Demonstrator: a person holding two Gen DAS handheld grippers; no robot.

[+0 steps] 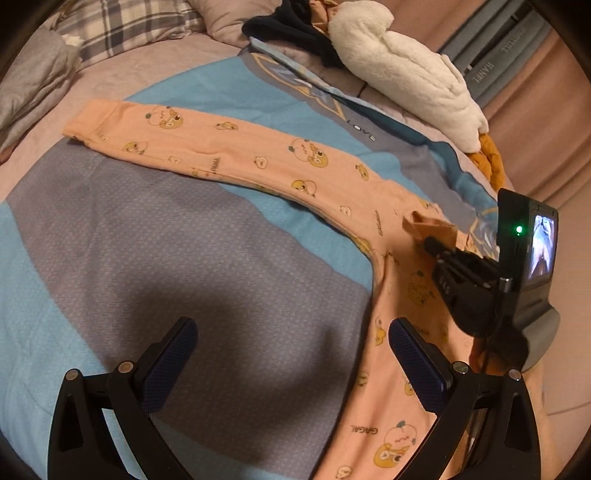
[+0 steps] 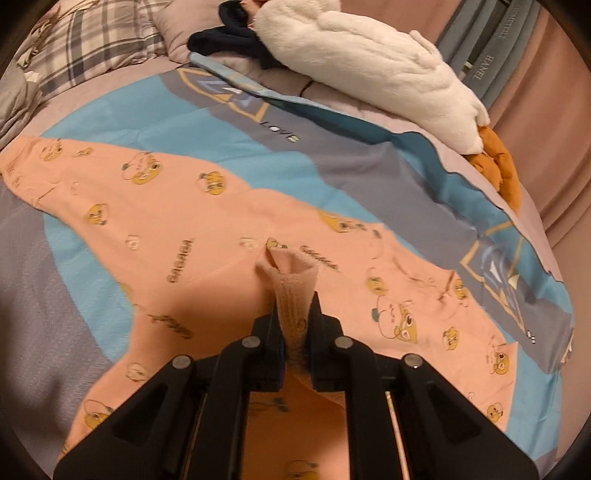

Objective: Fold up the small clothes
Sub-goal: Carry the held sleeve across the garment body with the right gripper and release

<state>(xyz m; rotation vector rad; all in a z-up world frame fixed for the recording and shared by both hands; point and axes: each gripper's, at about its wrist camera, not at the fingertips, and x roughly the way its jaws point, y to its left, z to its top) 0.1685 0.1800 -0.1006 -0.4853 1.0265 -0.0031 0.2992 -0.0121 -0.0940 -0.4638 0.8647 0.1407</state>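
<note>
We see small peach pants [image 1: 280, 162] w/ a yellow cartoon print, spread flat on a bed. They lie on a blanket [image 1: 155, 236] w/ blue and grey blocks. One leg stretches away toward the far left; the other runs toward the near right.

Our right hand-held gripper [image 2: 295, 314] is nearly closed, its jaws pinching a ribbed cuff [image 2: 291, 280] of the pants. The cuff is lifted off the fabric below and folds open above the jaws. From the left view, that gripper [image 1: 430, 243] sits over the crotch area, where the two legs meet.

Our left hand-held gripper [image 1: 293, 354] is wide open and holds nothing. It hovers over the grey part of the blanket, its right finger [image 1: 413, 365] over the near pant leg's edge.

Further back: a white plush toy [image 2: 373, 62] w/ orange feet, lying along the far right side of the bed. Next to it, a dark garment [image 2: 229, 37]. At far left, a plaid pillow [image 1: 129, 26].
</note>
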